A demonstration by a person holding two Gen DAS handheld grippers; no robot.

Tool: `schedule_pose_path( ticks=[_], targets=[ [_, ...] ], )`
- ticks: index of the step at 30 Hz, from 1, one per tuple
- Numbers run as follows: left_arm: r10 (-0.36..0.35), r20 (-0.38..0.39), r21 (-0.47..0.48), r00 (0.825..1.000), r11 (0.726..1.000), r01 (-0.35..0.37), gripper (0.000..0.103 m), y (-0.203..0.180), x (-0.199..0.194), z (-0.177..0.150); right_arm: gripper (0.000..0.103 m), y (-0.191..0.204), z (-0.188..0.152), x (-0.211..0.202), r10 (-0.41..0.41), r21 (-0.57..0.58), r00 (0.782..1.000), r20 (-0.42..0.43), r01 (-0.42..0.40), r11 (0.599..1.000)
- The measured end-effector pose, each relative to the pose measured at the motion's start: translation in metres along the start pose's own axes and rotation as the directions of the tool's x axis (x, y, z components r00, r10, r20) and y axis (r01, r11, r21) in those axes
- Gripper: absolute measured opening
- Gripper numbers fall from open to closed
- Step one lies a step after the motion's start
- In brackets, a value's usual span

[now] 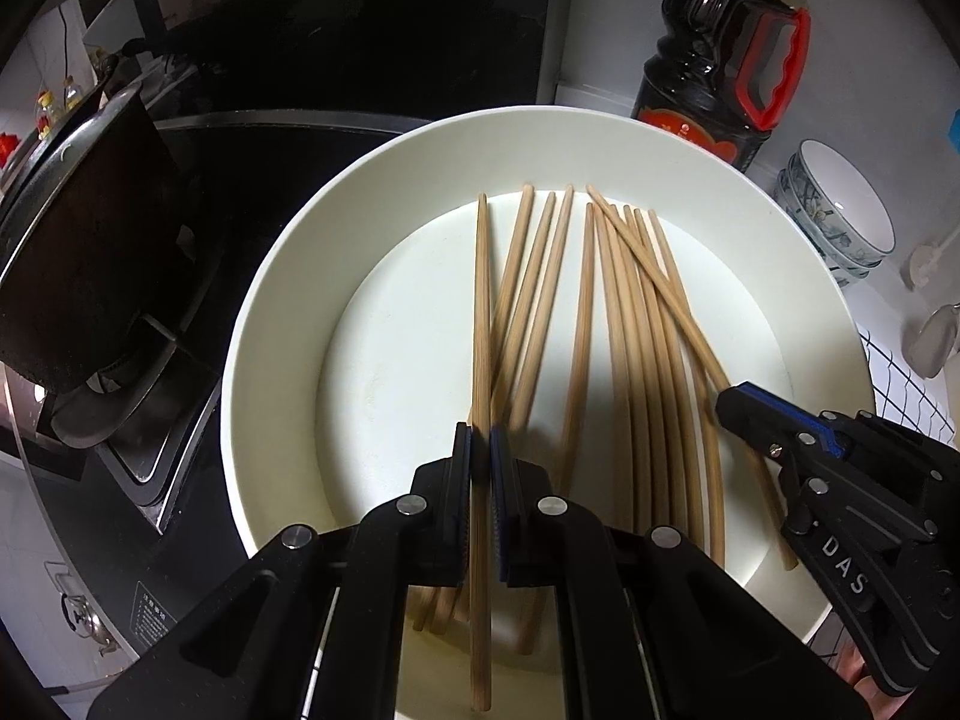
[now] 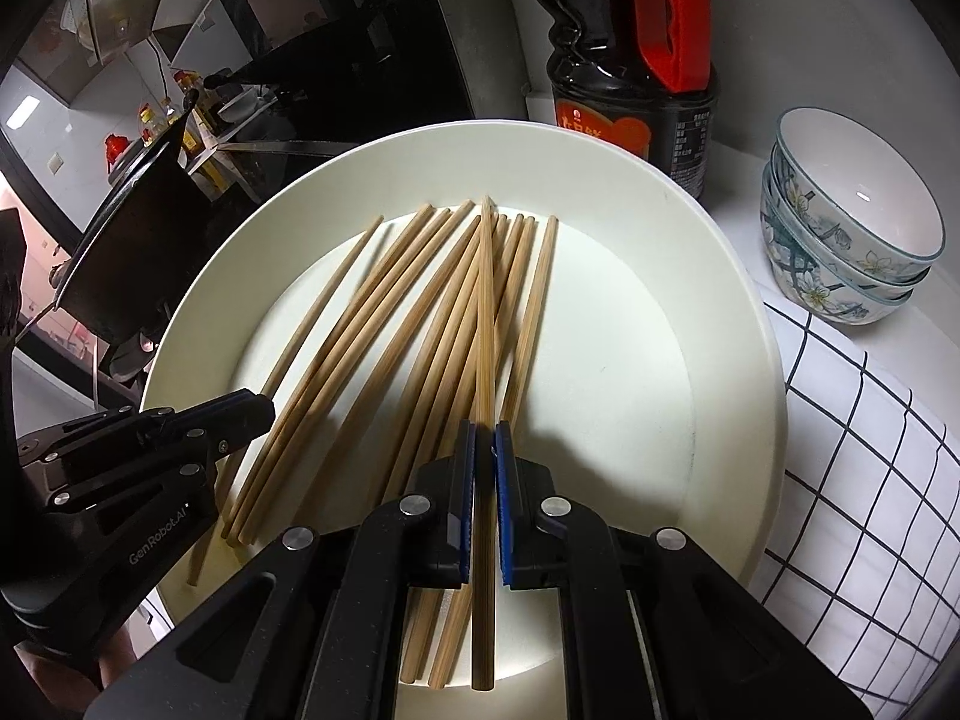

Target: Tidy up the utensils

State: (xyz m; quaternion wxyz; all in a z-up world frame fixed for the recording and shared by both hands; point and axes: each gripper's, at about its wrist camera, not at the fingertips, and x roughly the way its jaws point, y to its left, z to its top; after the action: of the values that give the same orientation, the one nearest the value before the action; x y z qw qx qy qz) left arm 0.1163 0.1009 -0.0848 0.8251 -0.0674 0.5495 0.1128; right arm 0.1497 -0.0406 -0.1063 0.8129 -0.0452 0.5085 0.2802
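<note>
Left gripper (image 1: 481, 444) is clamped on a single chopstick (image 1: 481, 312) running straight up the middle of the left wrist frame; right gripper (image 2: 485, 441) is pinched on its own chopstick (image 2: 486, 306) too, dead center of the right wrist frame; the rest of the chopsticks (image 1: 636, 324) lie fanned out in the white plate (image 1: 288, 276) filling mid-frame; soy sauce bottle (image 2: 630, 60) at the top, stacked bowls (image 2: 852, 216) upper right, checked cloth (image 2: 852, 450) at right, black pot (image 1: 78, 252) at left.
</note>
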Motion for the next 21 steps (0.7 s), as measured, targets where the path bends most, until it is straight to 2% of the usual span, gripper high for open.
schedule_pose_path(
  ticks=[1, 3, 4, 5, 7, 9, 11, 13, 15, 19, 21],
  targets=[
    [0.006, 0.002, -0.005, 1.0, 1.0, -0.006, 0.011, 0.001, -0.001, 0.0, 0.007, -0.001, 0.001, -0.002, 0.001, 0.003, 1.0, 0.006, -0.001, 1.0],
    [0.021, 0.016, -0.01, 1.0, 1.0, -0.021, 0.03, 0.003, -0.006, 0.001, 0.01, -0.002, 0.002, -0.007, 0.008, 0.009, 1.0, 0.022, -0.008, 1.0],
    [0.033, 0.028, -0.011, 0.999, 0.999, -0.032, 0.045, 0.004, -0.009, 0.001, 0.012, -0.002, 0.002, -0.011, 0.003, 0.008, 0.999, 0.034, -0.003, 1.0],
    [0.043, 0.038, -0.014, 0.998, 0.999, -0.042, 0.056, 0.004, -0.012, 0.002, 0.013, -0.002, 0.003, -0.014, -0.005, 0.005, 0.999, 0.041, 0.005, 1.0],
    [0.05, 0.061, -0.025, 0.997, 0.999, -0.048, 0.062, 0.008, -0.02, 0.002, 0.013, -0.002, 0.003, -0.02, -0.02, 0.002, 0.998, 0.052, 0.02, 1.0],
    [0.055, 0.067, -0.027, 0.996, 0.998, -0.053, 0.063, 0.01, -0.026, 0.004, 0.015, -0.003, 0.002, -0.025, -0.028, 0.011, 0.998, 0.059, 0.027, 1.0],
    [0.061, 0.068, -0.027, 0.996, 0.998, -0.059, 0.074, 0.012, -0.032, 0.004, 0.022, -0.003, 0.001, -0.031, -0.036, 0.022, 0.997, 0.069, 0.034, 0.999],
    [0.064, 0.08, -0.034, 0.995, 0.998, -0.061, 0.08, 0.016, -0.041, 0.002, 0.029, -0.002, -0.001, -0.036, -0.038, 0.022, 0.996, 0.077, 0.037, 0.999],
    [0.062, 0.09, -0.04, 0.994, 0.998, -0.058, 0.081, 0.018, -0.048, 0.001, 0.03, 0.0, -0.004, -0.042, -0.05, 0.021, 0.995, 0.082, 0.048, 0.999],
    [0.064, 0.099, -0.043, 0.993, 0.997, -0.06, 0.089, 0.02, -0.06, 0.0, 0.043, 0.003, -0.008, -0.056, -0.07, 0.035, 0.993, 0.093, 0.067, 0.997],
    [0.064, 0.103, -0.043, 0.993, 0.997, -0.06, 0.09, 0.02, -0.066, 0.0, 0.045, 0.006, -0.01, -0.06, -0.095, 0.034, 0.991, 0.095, 0.092, 0.995]
  ],
)
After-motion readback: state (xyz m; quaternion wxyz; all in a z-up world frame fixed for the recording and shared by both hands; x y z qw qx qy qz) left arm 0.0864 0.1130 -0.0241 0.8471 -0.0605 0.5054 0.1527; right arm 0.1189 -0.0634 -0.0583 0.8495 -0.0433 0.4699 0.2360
